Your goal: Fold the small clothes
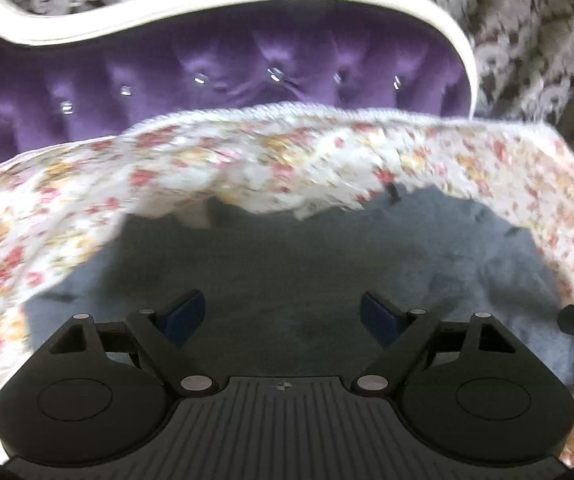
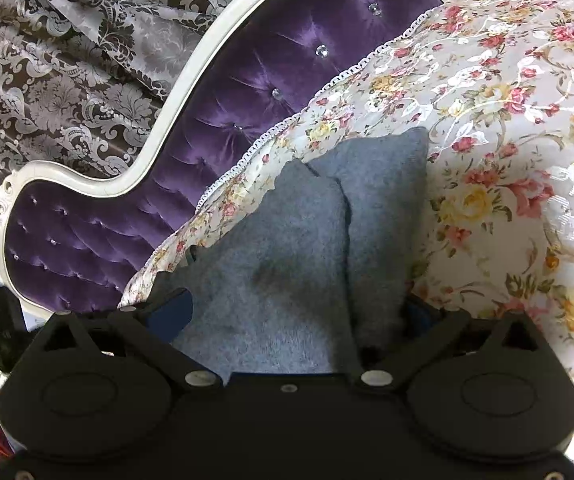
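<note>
Left wrist view: the left gripper [image 1: 283, 314] hangs above the grey garment [image 1: 327, 264] with its fingers [image 1: 185, 314] released and nothing between them. The garment lies on the flowered bedcover [image 1: 67, 200], and behind it stands the purple tufted headboard [image 1: 207, 76] with a white frame. In the right wrist view, the right gripper [image 2: 299, 312] also has its fingers wide apart, and the grey cloth lies between them; a fold runs along it. Beyond the headboard hangs a patterned curtain [image 2: 67, 60].
</note>
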{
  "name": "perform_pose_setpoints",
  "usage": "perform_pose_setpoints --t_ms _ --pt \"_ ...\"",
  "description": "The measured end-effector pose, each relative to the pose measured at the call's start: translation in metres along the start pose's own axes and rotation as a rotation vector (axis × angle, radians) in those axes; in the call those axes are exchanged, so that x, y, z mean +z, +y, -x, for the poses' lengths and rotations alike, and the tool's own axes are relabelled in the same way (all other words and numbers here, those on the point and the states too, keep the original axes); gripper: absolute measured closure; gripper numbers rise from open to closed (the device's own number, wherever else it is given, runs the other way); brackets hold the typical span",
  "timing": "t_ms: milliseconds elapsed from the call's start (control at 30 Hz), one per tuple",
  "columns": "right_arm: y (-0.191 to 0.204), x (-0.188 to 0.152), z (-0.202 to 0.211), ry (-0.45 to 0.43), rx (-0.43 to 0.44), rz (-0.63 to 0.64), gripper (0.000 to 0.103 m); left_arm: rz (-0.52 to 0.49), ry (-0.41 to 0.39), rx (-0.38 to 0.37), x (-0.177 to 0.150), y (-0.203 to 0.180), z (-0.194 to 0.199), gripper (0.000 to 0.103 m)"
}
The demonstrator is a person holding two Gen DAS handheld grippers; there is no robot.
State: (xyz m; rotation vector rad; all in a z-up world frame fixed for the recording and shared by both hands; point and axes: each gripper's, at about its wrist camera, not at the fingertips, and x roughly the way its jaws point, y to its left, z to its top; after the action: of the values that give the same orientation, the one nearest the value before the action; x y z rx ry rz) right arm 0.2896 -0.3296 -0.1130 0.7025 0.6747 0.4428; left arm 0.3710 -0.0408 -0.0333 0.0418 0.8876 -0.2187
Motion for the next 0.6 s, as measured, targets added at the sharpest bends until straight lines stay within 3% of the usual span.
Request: perform_pose_setpoints --t_ms 100,167,267,367,600 --pt "-0.001 0.001 0.000 0.003 0.005 -0.008 0.000 0.006 0.060 0.054 -0.006 -0.013 -0.032 0.017" --pt "-0.002 0.001 0.000 0.003 0.003 -0.010 0.000 -0.003 0.021 0.096 -0.010 -0.019 -0.040 0.010" --pt "0.001 0.002 -0.001 0.013 -0.010 -0.004 0.000 0.010 0.029 0.108 -0.008 -0.020 -0.042 0.010" --pt "0.000 0.004 -0.002 0.020 -0.010 -0.011 0.000 0.014 0.036 0.098 -0.005 -0.018 -0.030 0.020" --pt "-0.004 0.005 0.000 0.030 0.020 -0.020 0.000 0.015 -0.032 0.032 -0.048 -0.026 0.023 0.018"
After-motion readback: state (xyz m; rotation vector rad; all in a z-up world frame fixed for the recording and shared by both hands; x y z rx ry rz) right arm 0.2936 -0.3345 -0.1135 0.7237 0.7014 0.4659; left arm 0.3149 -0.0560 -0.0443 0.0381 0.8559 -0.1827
